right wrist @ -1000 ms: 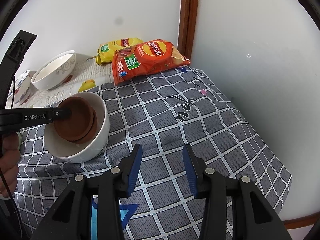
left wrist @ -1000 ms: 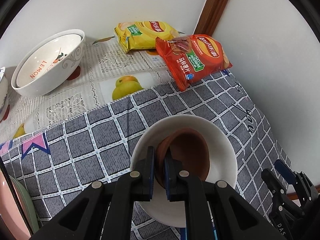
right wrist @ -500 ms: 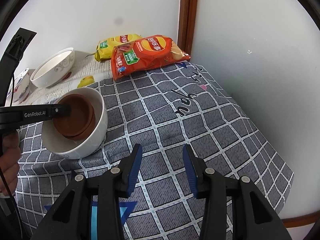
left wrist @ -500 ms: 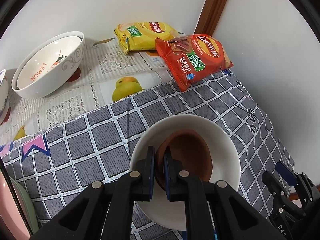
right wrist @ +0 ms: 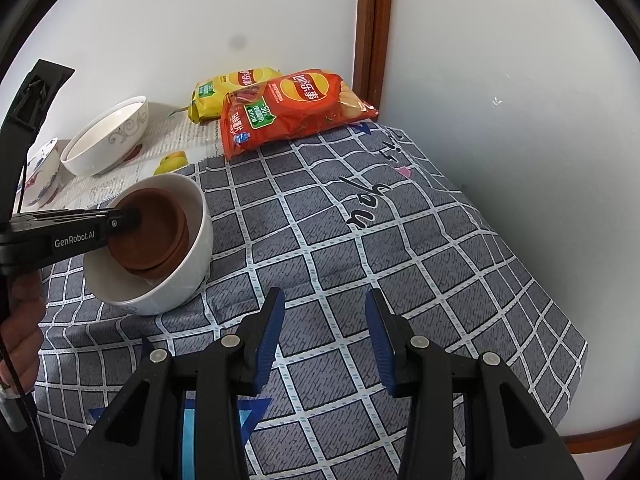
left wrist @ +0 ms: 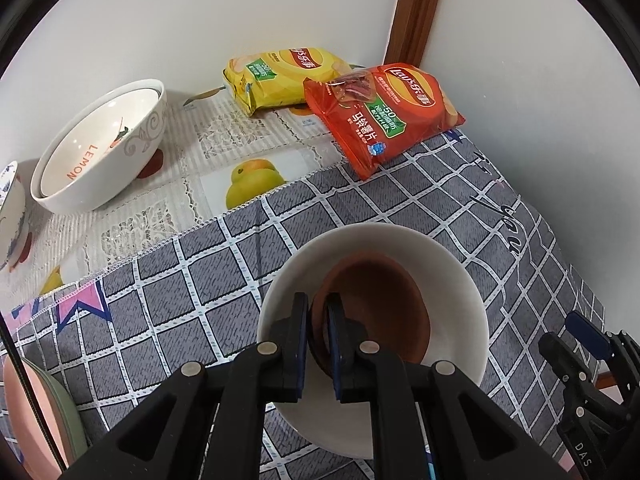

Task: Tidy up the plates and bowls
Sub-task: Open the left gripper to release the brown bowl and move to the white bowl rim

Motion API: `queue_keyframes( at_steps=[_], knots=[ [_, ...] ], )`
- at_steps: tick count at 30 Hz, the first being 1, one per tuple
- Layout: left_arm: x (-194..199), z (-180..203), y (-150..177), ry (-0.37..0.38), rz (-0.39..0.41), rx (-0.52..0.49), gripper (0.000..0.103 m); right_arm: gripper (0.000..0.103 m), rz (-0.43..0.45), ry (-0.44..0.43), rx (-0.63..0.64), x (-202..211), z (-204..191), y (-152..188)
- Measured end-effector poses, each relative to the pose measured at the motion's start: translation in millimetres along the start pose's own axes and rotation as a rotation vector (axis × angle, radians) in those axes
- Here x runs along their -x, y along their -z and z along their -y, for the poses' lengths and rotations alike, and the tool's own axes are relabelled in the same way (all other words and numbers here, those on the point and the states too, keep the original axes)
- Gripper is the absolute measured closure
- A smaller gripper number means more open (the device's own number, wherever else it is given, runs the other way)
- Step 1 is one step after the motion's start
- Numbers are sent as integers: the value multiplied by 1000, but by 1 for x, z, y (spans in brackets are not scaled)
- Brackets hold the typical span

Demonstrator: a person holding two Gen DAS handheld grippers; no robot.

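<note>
My left gripper point(left wrist: 318, 312) is shut on the rim of a brown bowl point(left wrist: 380, 312), which sits tilted inside a larger white bowl point(left wrist: 460, 280) on the grey checked cloth. Both show in the right wrist view, the brown bowl point(right wrist: 148, 236) inside the white bowl point(right wrist: 188, 272), with the left gripper point(right wrist: 132, 218) reaching in from the left. My right gripper point(right wrist: 325, 330) is open and empty over the cloth, to the right of the white bowl. Two nested white bowls point(left wrist: 100, 152) marked LEMON stand at the back left.
A yellow chip bag point(left wrist: 280, 76) and a red chip bag point(left wrist: 384, 112) lie at the back by the wall corner. A blue-patterned bowl point(left wrist: 10, 208) stands at the far left. Pink and green plates point(left wrist: 44, 412) stand at the lower left edge. The table edge point(right wrist: 560, 320) runs along the right.
The left gripper has lowered the brown bowl a little deeper into the white bowl. The right gripper has drawn back slightly and stays open.
</note>
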State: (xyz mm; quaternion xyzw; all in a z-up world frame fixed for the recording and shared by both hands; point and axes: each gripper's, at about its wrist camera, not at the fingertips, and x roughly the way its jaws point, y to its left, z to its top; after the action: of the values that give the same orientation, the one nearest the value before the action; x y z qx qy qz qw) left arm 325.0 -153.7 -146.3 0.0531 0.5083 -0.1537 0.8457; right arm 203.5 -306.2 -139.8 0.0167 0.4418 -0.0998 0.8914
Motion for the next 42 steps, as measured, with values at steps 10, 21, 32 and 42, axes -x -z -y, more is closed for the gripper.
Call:
queue_keyframes(
  at_steps=[10, 21, 32, 42],
  knots=[
    [2, 1, 3, 6, -11, -2, 89, 62, -1, -4, -2, 1, 0, 0],
    [20, -5, 3, 6, 17, 17, 83, 62, 15, -26, -10, 10, -4, -4],
    [42, -14, 6, 0, 44, 35, 79, 62, 51, -94, -25, 24, -16, -20],
    [64, -22, 19, -16, 66, 52, 69, 51, 92, -93, -22, 46, -25, -19]
  ],
)
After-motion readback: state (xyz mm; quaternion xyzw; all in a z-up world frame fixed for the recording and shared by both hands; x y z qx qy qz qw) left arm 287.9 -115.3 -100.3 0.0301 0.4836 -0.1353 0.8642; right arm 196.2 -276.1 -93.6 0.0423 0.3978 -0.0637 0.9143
